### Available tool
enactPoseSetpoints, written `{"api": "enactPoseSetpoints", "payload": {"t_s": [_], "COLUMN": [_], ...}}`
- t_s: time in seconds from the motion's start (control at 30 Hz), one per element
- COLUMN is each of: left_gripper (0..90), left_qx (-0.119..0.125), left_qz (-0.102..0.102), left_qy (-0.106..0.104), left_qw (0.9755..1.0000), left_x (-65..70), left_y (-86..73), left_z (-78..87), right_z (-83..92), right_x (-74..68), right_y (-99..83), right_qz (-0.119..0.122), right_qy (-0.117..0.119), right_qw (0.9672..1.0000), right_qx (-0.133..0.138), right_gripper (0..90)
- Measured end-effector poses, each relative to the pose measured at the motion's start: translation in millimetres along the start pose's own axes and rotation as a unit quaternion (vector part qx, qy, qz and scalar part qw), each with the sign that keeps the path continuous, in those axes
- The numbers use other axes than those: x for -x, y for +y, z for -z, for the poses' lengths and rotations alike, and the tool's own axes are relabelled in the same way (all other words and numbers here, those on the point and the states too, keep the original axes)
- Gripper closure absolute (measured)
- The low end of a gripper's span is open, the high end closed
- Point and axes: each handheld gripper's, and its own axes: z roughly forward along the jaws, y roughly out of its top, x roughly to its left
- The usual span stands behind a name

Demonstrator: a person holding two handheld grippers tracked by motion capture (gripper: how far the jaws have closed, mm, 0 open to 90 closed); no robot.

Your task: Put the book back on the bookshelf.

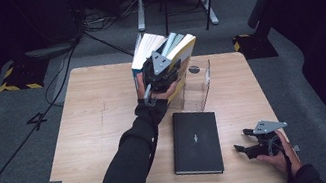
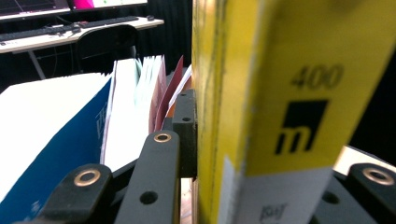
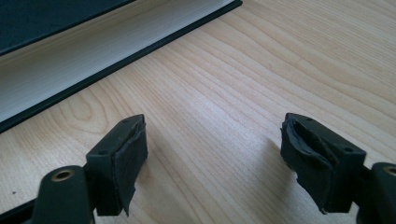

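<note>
Thick yellow-spined paperback book (image 2: 280, 107), held upright above the far worktop, spine marked 400 with a black square logo, just beside leaning white-paged books (image 1: 151, 48).

bright-lit table (image 1: 97, 133) amid dark surroundings, close yellow book (image 2: 280, 93) blurred

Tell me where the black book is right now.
In the high view the black book lies flat on the table, near its front edge, between the clear holder and the right gripper.

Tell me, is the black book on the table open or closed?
Closed. The black book lies flat on the table, cover up, and the right gripper view shows its page edges packed between both covers.
</note>
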Motion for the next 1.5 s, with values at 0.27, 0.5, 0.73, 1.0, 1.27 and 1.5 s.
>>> {"api": "enactPoseSetpoints", "payload": {"t_s": [0.27, 0.5, 0.73, 1.0, 1.27, 1.5], "left_gripper": [74.8, 74.8, 74.7, 74.6, 72.9, 73.3], "left_qx": [-0.005, -0.002, -0.001, 0.004, -0.020, -0.032], "left_qz": [-0.007, -0.002, -0.009, -0.024, -0.062, -0.079], "left_qy": [0.012, 0.022, 0.033, 0.055, 0.054, 0.046], "left_qw": [0.9999, 0.9998, 0.9994, 0.9982, 0.9964, 0.9953], "left_x": [3.3, 2.3, 3.7, 13.7, 15.4, 14.4], "left_y": [5.5, 6.1, 5.0, -0.3, -0.8, -1.0], "left_z": [-17.9, -30.1, -35.6, -29.8, -28.4, -25.8], "right_z": [0.0, 0.1, 0.1, 0.1, 0.1, 0.2], "right_x": [-0.2, 0.0, 0.0, -0.3, -0.4, -0.7], "right_y": [0.0, -0.1, -0.1, -0.1, -0.1, -0.3], "right_qz": [-0.001, 0.000, 0.000, 0.000, -0.001, -0.001], "right_qy": [0.000, 0.000, 0.001, 0.000, 0.000, 0.000], "right_qw": [1.0000, 1.0000, 1.0000, 1.0000, 1.0000, 1.0000], "right_qx": [0.000, 0.000, 0.000, 0.001, 0.001, 0.001], "right_gripper": [23.1, 23.1, 23.1, 23.1, 23.1, 23.6]}}
